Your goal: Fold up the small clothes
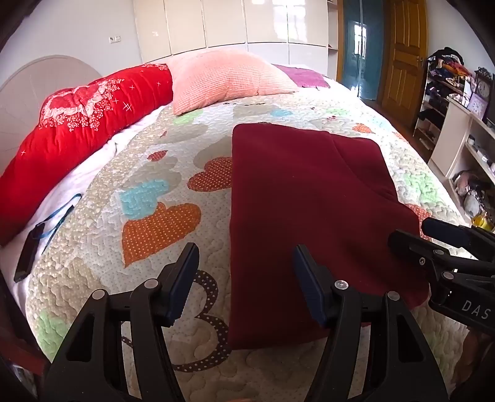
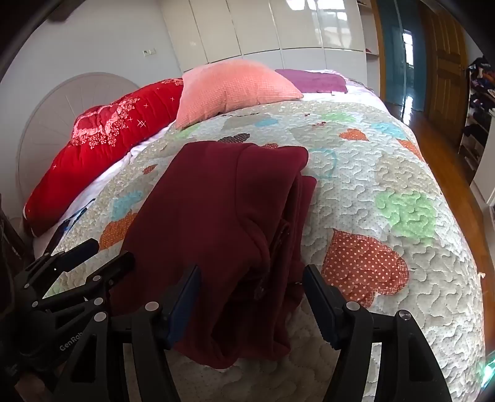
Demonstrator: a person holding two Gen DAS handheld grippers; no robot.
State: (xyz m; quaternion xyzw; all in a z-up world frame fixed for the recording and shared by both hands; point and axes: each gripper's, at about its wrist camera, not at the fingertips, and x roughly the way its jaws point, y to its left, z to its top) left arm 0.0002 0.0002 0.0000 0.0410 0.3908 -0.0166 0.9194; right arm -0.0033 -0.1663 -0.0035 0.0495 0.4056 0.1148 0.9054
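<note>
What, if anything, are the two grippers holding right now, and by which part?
Nothing is held: the left gripper and right gripper both stand open over the near edge of the maroon garment.

A: Lighting? Bright daylight, soft and even on the quilt [image 1: 154, 173]. Window glare on the glossy wardrobe doors [image 1: 297, 21] and on the floor [image 2: 408, 102].

B: Image quality? Strong fisheye bending, dark vignette at the corners. Near gripper parts slightly soft; faint shadows only beneath the maroon garment [image 2: 210, 210].

A pink pillow [image 1: 229, 79] and red bolster [image 1: 77, 123] lie on the heart-patterned quilt [image 1: 161, 198].
</note>
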